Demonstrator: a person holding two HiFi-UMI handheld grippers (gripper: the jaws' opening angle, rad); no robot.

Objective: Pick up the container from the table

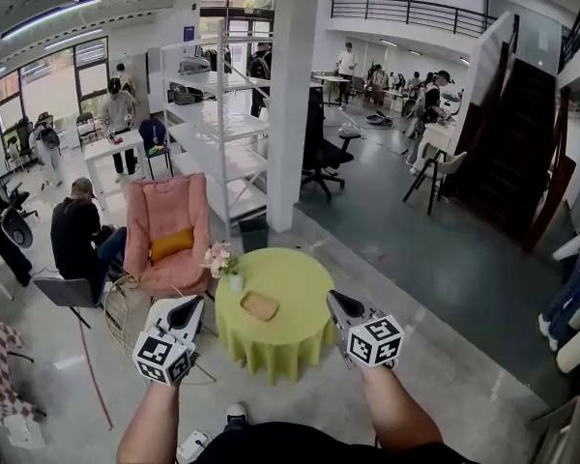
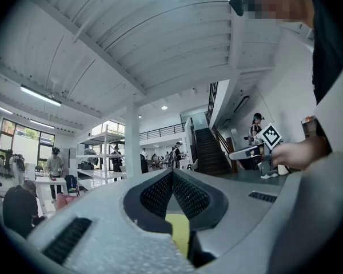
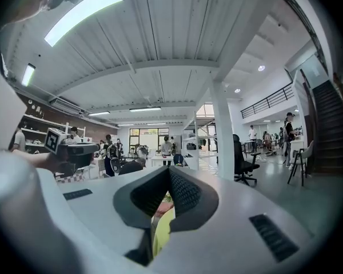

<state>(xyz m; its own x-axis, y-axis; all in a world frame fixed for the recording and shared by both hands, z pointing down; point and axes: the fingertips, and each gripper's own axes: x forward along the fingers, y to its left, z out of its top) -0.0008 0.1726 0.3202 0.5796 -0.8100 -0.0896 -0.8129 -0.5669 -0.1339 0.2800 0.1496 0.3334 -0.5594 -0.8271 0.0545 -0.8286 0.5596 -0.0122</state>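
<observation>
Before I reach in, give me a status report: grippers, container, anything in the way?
Left gripper shut, empty. Right gripper shut, empty. Container on the table, untouched. Flower vase beyond it, not in the way.

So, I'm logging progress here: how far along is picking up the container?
Nothing is done yet: the container lies untouched on the table. In hand: the left gripper and right gripper hover short of it, jaws together and empty. Still to do: open the jaws, reach in, grip and lift.
</observation>
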